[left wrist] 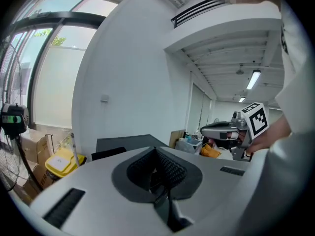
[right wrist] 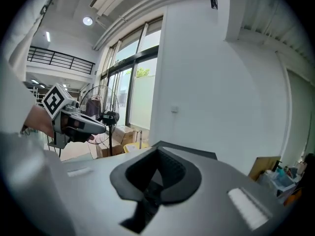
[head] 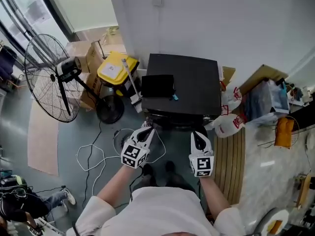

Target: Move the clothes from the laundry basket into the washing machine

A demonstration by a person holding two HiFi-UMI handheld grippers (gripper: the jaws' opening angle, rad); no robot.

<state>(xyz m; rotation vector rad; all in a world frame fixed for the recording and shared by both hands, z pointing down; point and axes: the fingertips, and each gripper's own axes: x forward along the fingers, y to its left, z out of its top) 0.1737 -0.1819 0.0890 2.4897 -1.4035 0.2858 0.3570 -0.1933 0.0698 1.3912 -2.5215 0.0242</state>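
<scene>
A black washing machine (head: 189,90) stands against the white wall, lid down, with a flat black item (head: 157,86) lying on its top. No clothes or laundry basket show in any view. My left gripper (head: 145,129) and right gripper (head: 197,136) are held side by side at the machine's near edge, both pointing at it. Each has its jaws together with nothing between them. In the left gripper view the left gripper (left wrist: 156,152) faces the machine's dark top (left wrist: 129,142), with the right gripper (left wrist: 230,130) off to its right. The right gripper (right wrist: 158,152) sees the left gripper (right wrist: 74,123) beside it.
A standing fan (head: 47,77) and a yellow bucket (head: 114,69) are left of the machine, with cardboard boxes (head: 87,58) behind. White cable (head: 93,156) loops on the floor. Plastic bags (head: 231,123) and a slatted wooden board (head: 231,166) lie to the right.
</scene>
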